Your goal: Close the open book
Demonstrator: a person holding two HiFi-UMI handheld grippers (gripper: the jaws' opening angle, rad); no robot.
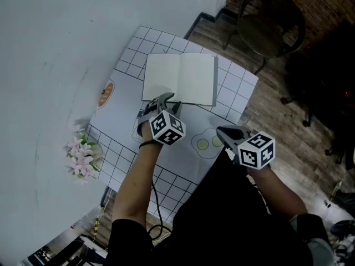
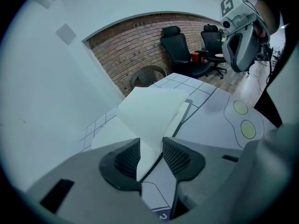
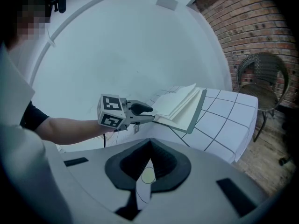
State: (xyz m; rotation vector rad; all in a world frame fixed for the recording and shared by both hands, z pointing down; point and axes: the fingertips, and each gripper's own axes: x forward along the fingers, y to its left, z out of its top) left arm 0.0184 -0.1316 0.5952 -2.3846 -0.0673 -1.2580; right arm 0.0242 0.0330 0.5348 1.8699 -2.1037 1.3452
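The open book [image 1: 180, 77] lies with its white pages up on the grid-patterned table cover [image 1: 236, 87]. My left gripper [image 1: 168, 101] is at the book's near left corner. In the left gripper view a raised, curling page [image 2: 152, 111] runs between the jaws of that gripper [image 2: 152, 153]; they stand apart and the pads do not press on it. In the right gripper view the left gripper [image 3: 145, 113] reaches under the fanned-up pages of the book [image 3: 180, 107]. My right gripper [image 1: 224, 132] hovers over the table's near right part, shut [image 3: 149, 143] and holding nothing.
A printed outline with two green circles [image 1: 208, 143] lies between the grippers. Pink flowers [image 1: 82, 157] stand at the table's left edge, near an orange print [image 1: 105, 95]. A wicker chair [image 1: 269, 24] stands beyond the far corner, and black office chairs [image 2: 182, 50] by the brick wall.
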